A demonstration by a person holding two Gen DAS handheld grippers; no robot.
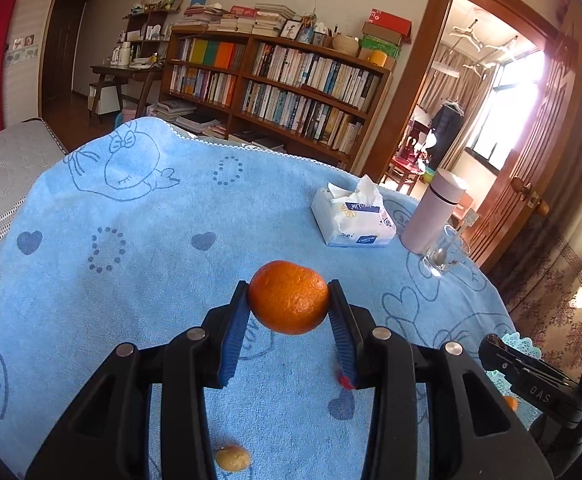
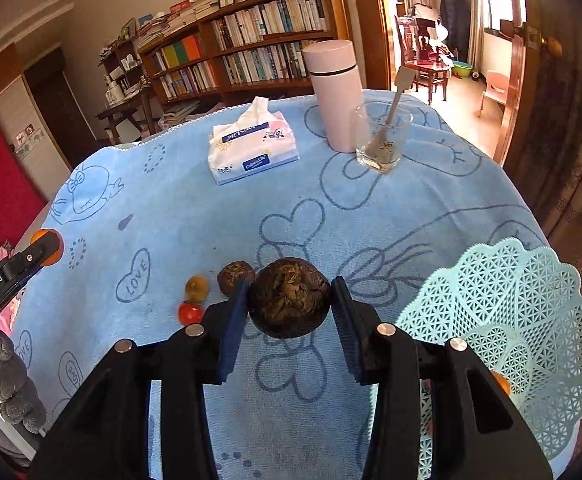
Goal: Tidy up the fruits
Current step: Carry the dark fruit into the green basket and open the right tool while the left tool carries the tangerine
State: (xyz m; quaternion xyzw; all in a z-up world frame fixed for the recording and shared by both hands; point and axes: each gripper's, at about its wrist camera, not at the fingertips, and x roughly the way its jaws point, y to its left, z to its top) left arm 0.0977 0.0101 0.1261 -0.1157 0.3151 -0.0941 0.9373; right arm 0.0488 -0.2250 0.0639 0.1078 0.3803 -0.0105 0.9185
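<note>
My left gripper point(image 1: 289, 300) is shut on an orange mandarin point(image 1: 288, 297) and holds it above the blue towel point(image 1: 131, 240). It also shows at the left edge of the right wrist view point(image 2: 47, 246). My right gripper point(image 2: 291, 300) is shut on a dark brown dried fruit point(image 2: 290, 298), held above the towel, just left of the light blue lattice basket point(image 2: 523, 320). A small orange fruit point(image 2: 501, 383) lies in the basket. On the towel lie a second dark fruit point(image 2: 233, 276), a yellow-brown fruit point(image 2: 197, 288) and a small red fruit point(image 2: 189, 313).
A tissue pack point(image 2: 251, 148), a pink flask point(image 2: 335, 92) and a glass with a spoon point(image 2: 383, 140) stand at the far side of the table. A small tan fruit point(image 1: 233, 457) lies under the left gripper. The towel's edges drop off all around.
</note>
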